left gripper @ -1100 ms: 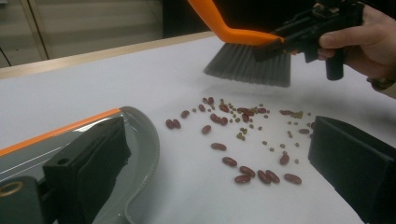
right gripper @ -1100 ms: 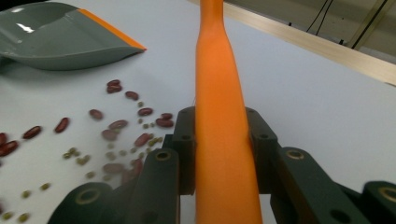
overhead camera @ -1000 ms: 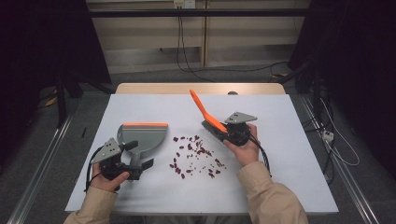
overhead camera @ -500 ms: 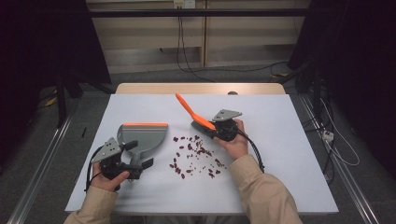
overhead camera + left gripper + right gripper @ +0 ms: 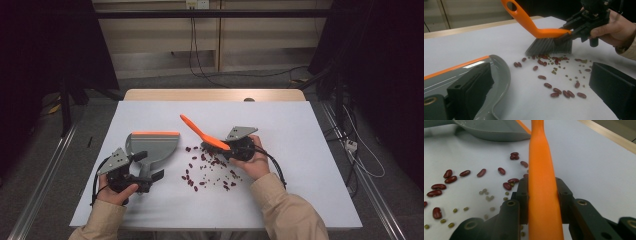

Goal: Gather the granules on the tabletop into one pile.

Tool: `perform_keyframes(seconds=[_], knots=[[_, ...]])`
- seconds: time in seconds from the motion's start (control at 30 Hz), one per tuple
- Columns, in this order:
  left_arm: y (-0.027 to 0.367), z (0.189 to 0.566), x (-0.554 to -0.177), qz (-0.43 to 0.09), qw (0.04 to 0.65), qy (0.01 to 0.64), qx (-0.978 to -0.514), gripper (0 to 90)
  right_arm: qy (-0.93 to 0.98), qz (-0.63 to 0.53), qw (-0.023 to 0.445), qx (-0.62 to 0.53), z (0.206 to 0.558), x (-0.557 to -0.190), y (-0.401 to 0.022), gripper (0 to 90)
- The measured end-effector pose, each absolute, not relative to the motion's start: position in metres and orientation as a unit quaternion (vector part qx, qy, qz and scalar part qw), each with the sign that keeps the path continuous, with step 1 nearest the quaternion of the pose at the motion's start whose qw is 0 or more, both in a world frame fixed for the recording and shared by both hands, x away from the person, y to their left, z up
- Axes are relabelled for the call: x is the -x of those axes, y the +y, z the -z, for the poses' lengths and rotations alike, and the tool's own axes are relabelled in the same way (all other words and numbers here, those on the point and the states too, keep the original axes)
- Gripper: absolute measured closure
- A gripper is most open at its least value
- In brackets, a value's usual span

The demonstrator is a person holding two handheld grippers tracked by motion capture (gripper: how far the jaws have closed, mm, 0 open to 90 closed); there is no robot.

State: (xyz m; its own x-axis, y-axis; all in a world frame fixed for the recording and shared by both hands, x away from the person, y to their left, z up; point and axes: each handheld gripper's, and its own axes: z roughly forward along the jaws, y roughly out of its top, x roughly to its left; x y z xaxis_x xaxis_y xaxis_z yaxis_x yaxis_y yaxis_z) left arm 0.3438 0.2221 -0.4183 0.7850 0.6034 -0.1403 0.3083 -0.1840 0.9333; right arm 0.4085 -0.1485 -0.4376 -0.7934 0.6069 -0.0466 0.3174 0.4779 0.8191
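The right claw (image 5: 231, 148) clamps the orange brush (image 5: 204, 134) at frame centre, bristles touching the scattered beans (image 5: 210, 170). The left claw (image 5: 142, 177) grips the grey dustpan (image 5: 152, 145) (lower left). A hard sweep could flick beans past the pan across the bench (image 5: 300, 150).

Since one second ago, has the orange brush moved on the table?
Yes. The orange brush moved left, toward the grey dustpan, which stayed put; its bristles now meet the beans.

Black claws (image 5: 145, 176) w/ grey plates, black cables; beige sleeves (image 5: 285, 210).
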Motion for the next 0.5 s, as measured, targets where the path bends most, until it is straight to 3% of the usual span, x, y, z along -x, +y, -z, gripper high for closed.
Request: perform_keyframes(seconds=[0.5], knots=[[0.221,0.418,-0.343,-0.132,0.564,0.300,-0.758,4.7,0.851,-0.433,0.156,-0.252,0.436,-0.385,-0.153,71.3]])
